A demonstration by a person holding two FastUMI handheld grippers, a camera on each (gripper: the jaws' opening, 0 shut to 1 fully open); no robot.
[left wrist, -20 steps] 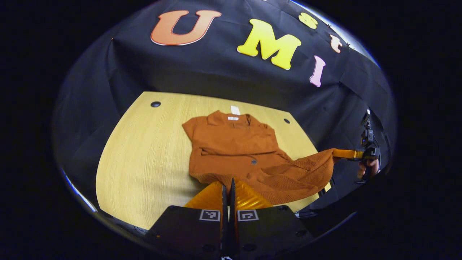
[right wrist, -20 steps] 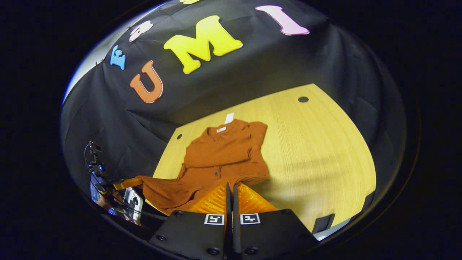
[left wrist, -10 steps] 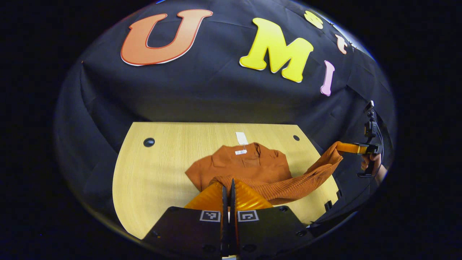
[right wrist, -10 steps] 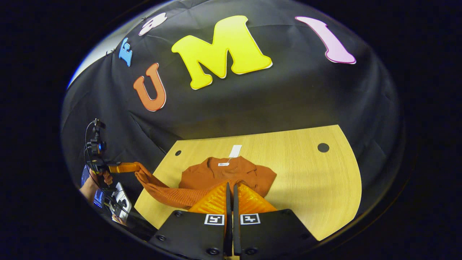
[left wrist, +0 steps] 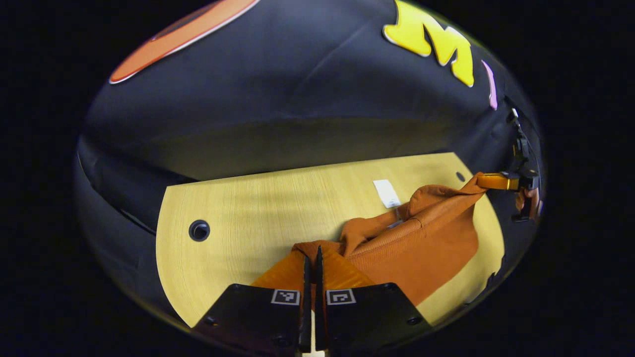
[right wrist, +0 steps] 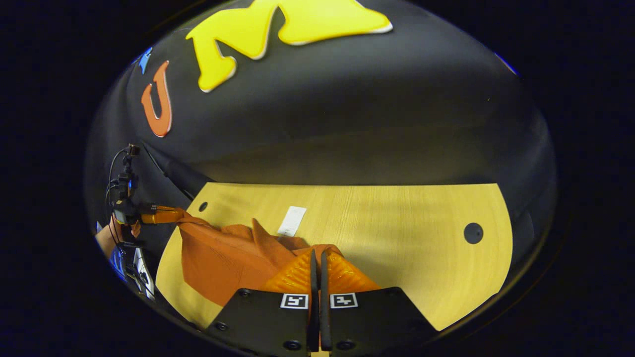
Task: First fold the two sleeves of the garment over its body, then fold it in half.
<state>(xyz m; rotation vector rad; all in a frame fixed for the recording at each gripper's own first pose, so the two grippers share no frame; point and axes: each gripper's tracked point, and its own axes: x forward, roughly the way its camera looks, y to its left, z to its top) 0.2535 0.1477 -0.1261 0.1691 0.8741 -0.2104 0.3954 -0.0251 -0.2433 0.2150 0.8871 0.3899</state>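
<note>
A rust-orange knit garment (left wrist: 426, 248) lies on the wooden table (left wrist: 248, 208), bunched and doubled over toward its collar. My left gripper (left wrist: 312, 254) is shut on one corner of its hem, low over the table. At the far right of the left gripper view, my right gripper (left wrist: 480, 179) pinches the other hem corner, held by a hand (left wrist: 527, 201). In the right gripper view, the garment (right wrist: 218, 258) spreads to the left of my right gripper (right wrist: 317, 255), which is shut on the cloth. The left gripper (right wrist: 171, 216) holds the far corner there.
A white paper tag (left wrist: 387, 193) lies on the table by the collar, also seen as a tag (right wrist: 291, 220) in the right gripper view. The tabletop has round cable holes (left wrist: 199, 230) (right wrist: 473, 232). The black cloth wall stands right behind the table's far edge.
Both grippers carried the hem up and forward over the body toward the collar. The flat garment is now doubled over, and the wall is much closer.
</note>
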